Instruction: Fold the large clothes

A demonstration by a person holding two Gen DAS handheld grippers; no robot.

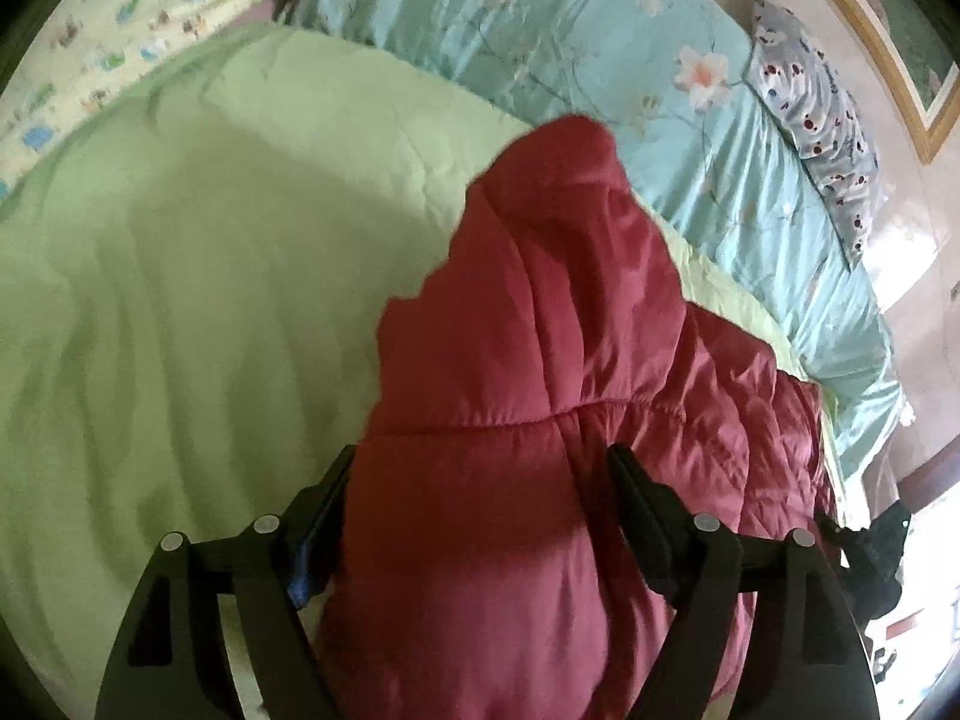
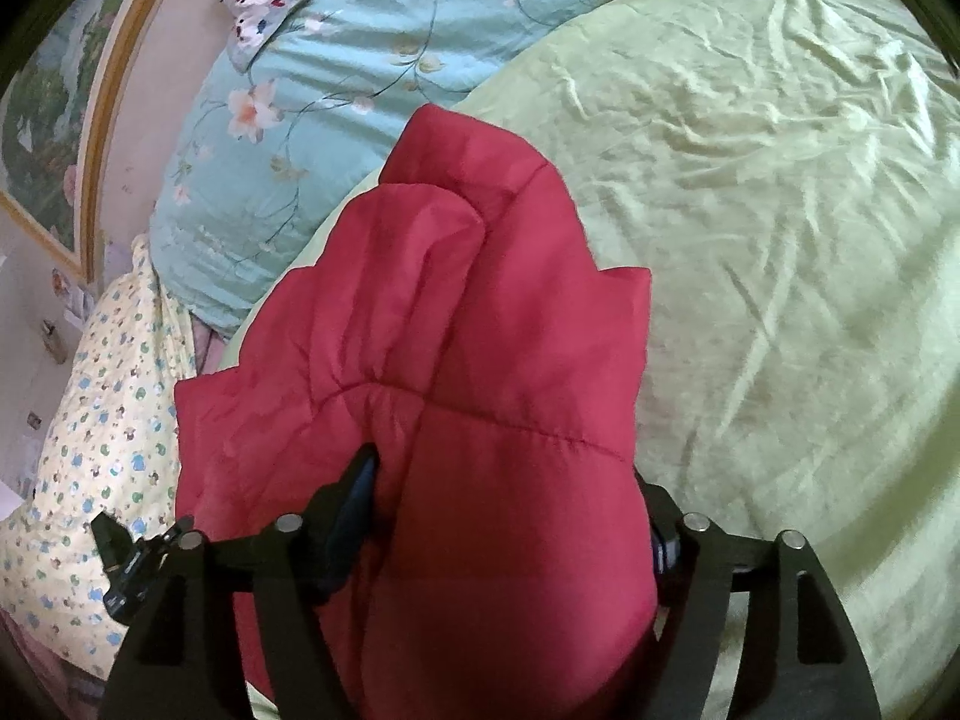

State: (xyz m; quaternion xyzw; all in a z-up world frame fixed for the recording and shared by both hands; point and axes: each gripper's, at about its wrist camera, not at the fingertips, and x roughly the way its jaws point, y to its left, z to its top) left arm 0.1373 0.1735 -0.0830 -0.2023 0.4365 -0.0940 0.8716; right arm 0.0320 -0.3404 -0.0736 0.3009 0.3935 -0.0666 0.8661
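Note:
A red quilted jacket [image 1: 540, 330] lies bunched on a light green quilt [image 1: 210, 240]. In the left wrist view my left gripper [image 1: 480, 459] stands wide, with a thick fold of the jacket bulging up between its black fingers [image 1: 336, 480]; the pads do not squeeze it. In the right wrist view the jacket [image 2: 456, 312] likewise fills the gap of my right gripper [image 2: 504, 468]. One of the right gripper's fingers [image 2: 360, 474] rests against a fold, and the other is mostly hidden behind the fabric. Both sets of jaws stand apart.
The green quilt [image 2: 750, 210] covers most of the bed. A teal floral duvet [image 1: 570, 30] and a spotted pillow [image 1: 822, 120] lie beyond it, by a wall with a framed picture [image 1: 888, 30]. A yellow printed sheet [image 2: 102, 420] lies beside the jacket.

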